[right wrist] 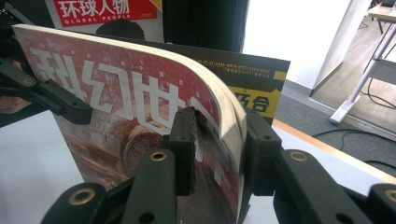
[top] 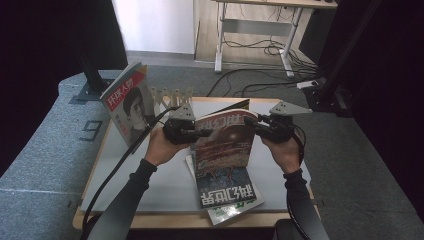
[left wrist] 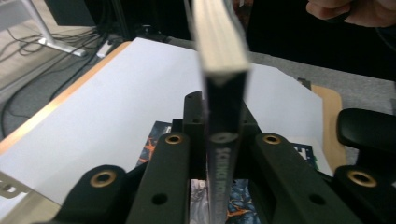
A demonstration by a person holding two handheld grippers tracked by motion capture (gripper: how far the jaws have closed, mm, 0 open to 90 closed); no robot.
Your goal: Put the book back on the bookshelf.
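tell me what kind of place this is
Probably a lab or office set up for recording: a small white-topped table on grey carpet, black stands and curtains at the sides, and a desk frame with trailing cables behind.

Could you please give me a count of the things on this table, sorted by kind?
Held red magazine: 1
Upright magazines at the back, Global People magazine and dark magazine: 2
Flat magazines, blue magazine on a green-edged magazine: 2
Grippers, left gripper and right gripper: 2
Wooden rack: 1
Total: 8
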